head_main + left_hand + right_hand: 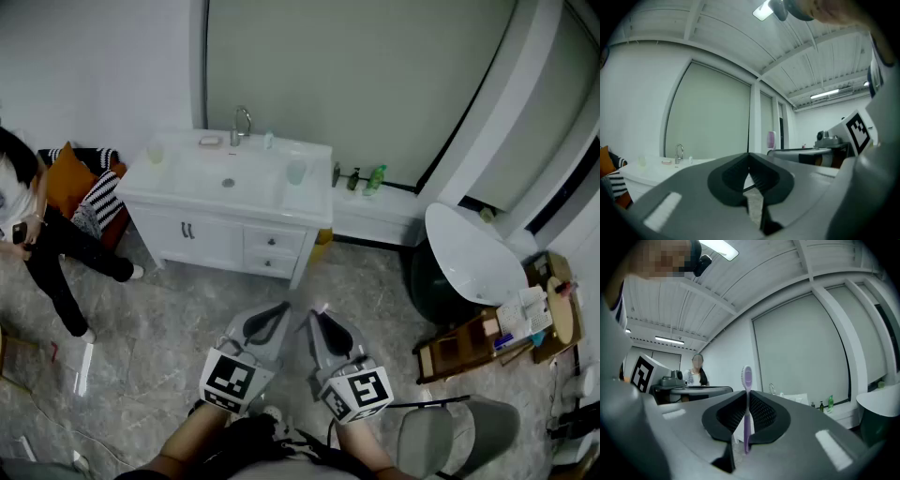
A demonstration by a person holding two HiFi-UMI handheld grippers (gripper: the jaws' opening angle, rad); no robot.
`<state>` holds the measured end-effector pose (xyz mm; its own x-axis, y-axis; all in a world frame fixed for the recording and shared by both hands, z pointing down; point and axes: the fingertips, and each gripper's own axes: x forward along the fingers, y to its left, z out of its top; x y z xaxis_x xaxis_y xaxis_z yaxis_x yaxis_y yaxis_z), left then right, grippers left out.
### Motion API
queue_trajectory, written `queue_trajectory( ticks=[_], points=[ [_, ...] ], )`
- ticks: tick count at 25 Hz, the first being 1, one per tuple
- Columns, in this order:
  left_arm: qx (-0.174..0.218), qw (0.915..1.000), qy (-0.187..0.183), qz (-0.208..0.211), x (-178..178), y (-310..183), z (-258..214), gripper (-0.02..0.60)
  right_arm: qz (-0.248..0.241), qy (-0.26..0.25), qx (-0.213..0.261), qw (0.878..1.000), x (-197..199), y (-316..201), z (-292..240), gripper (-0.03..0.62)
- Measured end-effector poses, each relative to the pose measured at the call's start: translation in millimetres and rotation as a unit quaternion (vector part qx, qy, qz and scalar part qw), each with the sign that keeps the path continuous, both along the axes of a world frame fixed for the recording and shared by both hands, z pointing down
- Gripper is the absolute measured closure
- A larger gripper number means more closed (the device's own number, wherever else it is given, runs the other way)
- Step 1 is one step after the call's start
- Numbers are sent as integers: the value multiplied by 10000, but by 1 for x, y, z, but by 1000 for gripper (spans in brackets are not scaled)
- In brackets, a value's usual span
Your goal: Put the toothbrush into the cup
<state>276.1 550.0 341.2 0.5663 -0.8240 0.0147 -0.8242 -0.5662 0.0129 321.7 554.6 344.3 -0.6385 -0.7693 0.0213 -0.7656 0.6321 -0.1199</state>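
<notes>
My right gripper (747, 395) is shut on a purple toothbrush (747, 380), which stands upright between the jaws with its head above them. In the head view both grippers sit low in the picture, side by side and pointing at a white vanity (202, 230) across the floor. The left gripper (282, 307) is shut with nothing in it, its tips meeting in the left gripper view (749, 155). The right gripper (318, 312) is just beside it. The toothbrush head (771, 139) also shows in the left gripper view. A pale cup (296, 172) stands on the vanity's right side, another cup (155, 152) at its left corner.
A faucet (241, 123) rises behind the sink basin. Bottles (375, 178) stand on a low ledge to the right. A white tub (472, 255), a wooden rack (469, 345) and a grey chair (452, 436) fill the right side. A person (37, 234) sits at the left beside an orange cushion.
</notes>
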Motion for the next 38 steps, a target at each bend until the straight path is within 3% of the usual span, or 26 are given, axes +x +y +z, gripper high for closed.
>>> queue_trajectory(
  ticks=[6,12,22,30,38],
  points=[
    [29,9997,15,-235,-8,-18,6,581,-228,-54,24,9997,-3,-17,6,574],
    [22,9968,-41,-797,-23,-21,16,581,-720,-40,23,9974,-5,-26,13,572],
    [-201,9877,-109,-1546,-79,-32,37,581,-1418,-29,-136,9898,-55,-47,32,572],
    [-136,9820,-98,-1880,-149,-85,37,581,-1649,-31,-139,9862,-115,-102,32,572],
    [-22,9790,-140,-2033,-262,-168,13,581,-1827,-60,-46,9831,-223,-190,12,572]
  ],
)
